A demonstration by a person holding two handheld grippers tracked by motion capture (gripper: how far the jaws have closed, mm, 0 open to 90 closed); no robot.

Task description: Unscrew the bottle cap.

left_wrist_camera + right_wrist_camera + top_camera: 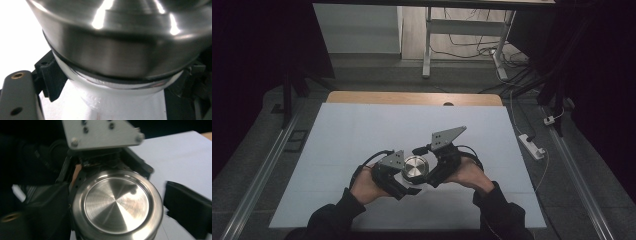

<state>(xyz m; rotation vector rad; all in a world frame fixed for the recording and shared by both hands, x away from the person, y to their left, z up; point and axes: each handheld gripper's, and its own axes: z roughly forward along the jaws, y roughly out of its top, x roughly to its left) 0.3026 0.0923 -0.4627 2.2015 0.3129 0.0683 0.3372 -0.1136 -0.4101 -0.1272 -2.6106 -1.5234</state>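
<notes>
Your left gripper (408, 186) holds the container (414, 168) clamped under its smooth, slippery steel lid (117, 203); take the lid's rim.

both forearms enter from the bottom of the high view in dark sleeves, angled inward so the hands sit close together. the left hand (364, 186) carries the left gripper (408, 189), jaws drawn in and clamped. the right hand (469, 174) carries the right gripper (428, 181), jaws parted; pressing contact cannot be confirmed. the grey plates face upward.
</notes>
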